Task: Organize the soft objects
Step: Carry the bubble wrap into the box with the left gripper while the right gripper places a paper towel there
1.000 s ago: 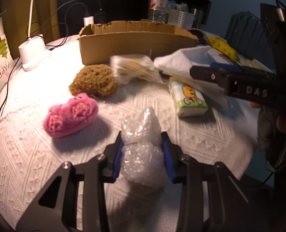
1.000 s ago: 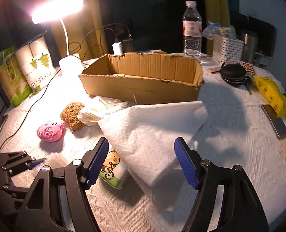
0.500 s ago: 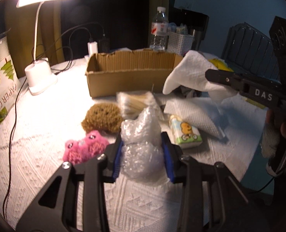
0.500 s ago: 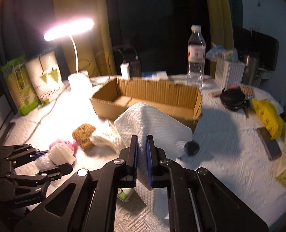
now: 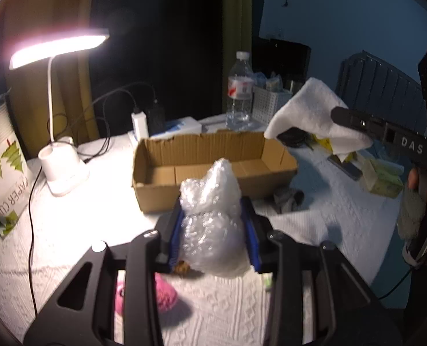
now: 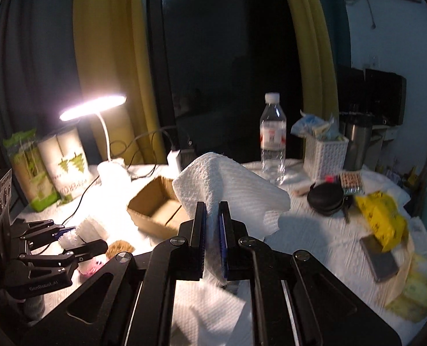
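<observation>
My left gripper (image 5: 213, 230) is shut on a wad of clear bubble wrap (image 5: 212, 219) and holds it above the table, just in front of the open cardboard box (image 5: 213, 170). My right gripper (image 6: 212, 225) is shut on a white paper towel (image 6: 230, 190), lifted above the table; the towel also shows in the left wrist view (image 5: 314, 115), to the right of the box. A pink plush toy (image 5: 161, 294) lies on the cloth under my left gripper. A brown sponge (image 6: 120, 248) lies near the box (image 6: 155, 210).
A lit white desk lamp (image 5: 60, 170) stands left of the box. A water bottle (image 6: 272, 138), a white basket (image 6: 325, 155), a black case (image 6: 325, 199), a yellow pack (image 6: 383, 219) and a phone (image 6: 380, 256) are at the right. Paper-cup bags (image 5: 3, 173) stand at far left.
Both grippers have risen with their loads. The left one has carried the bubble wrap toward the box; the right one has lifted the paper towel higher above the table.
</observation>
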`<state>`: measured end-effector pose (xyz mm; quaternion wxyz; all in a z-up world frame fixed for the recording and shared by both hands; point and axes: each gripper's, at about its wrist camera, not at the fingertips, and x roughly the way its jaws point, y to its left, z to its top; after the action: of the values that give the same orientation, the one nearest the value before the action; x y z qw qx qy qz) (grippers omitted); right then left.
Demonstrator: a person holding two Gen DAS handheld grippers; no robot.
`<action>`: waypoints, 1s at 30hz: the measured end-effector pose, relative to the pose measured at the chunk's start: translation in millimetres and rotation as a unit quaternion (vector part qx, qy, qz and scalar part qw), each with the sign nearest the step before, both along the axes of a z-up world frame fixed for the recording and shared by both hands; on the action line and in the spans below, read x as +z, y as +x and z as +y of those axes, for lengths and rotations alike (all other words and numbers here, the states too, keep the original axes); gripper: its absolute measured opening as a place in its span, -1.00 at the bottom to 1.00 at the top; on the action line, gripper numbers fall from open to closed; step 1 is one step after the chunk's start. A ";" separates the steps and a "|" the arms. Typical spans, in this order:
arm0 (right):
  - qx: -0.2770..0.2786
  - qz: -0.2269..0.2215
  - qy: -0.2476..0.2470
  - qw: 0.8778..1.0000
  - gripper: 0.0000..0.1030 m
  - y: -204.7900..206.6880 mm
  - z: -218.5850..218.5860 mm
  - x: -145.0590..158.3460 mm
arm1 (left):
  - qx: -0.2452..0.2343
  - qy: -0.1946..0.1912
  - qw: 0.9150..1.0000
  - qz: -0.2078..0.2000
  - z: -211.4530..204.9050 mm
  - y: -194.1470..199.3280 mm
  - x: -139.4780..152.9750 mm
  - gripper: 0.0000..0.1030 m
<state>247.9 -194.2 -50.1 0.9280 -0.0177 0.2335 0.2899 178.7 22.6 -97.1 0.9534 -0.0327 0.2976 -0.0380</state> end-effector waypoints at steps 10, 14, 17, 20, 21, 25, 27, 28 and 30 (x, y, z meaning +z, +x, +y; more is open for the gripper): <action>0.004 0.007 0.012 1.000 -0.81 51.3 4.2 -7.7 | 0.003 -0.006 1.000 -0.028 -0.7 56.8 15.2 -0.27; 0.008 0.029 0.015 0.999 -0.81 71.9 7.0 -22.5 | 0.000 -0.016 1.000 -0.018 -5.3 89.8 9.0 -0.27; 0.014 0.041 0.016 0.999 -0.81 82.4 8.7 -30.2 | -0.004 -0.024 1.000 -0.006 -10.1 109.1 0.6 -0.27; 0.016 0.056 0.012 0.998 -0.81 93.4 11.0 -39.7 | -0.009 -0.030 0.999 0.013 -14.4 127.2 -11.9 -0.24; 0.016 0.067 0.010 0.998 -0.81 99.3 12.2 -45.2 | -0.010 -0.029 0.999 0.023 -16.2 133.1 -16.5 -0.23; 0.017 0.098 -0.003 0.995 -0.24 113.9 15.9 -60.7 | -0.011 -0.031 0.998 0.045 -20.2 148.3 -29.6 0.33; 0.019 0.104 0.000 0.994 0.07 115.6 14.0 -62.4 | -0.010 -0.033 0.999 0.043 -19.8 147.3 -29.7 0.46; 0.019 0.102 0.001 0.995 0.07 114.5 12.8 -61.3 | -0.011 -0.034 0.998 0.043 -19.8 147.1 -29.1 0.47; 0.018 0.096 0.001 0.995 0.07 112.1 10.1 -58.6 | -0.009 -0.033 0.999 0.041 -18.2 144.6 -28.0 0.47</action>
<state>360.0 -184.1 -108.6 0.8958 0.0068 0.3208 0.3075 323.3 4.4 -125.0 0.9383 -0.0627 0.3356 -0.0544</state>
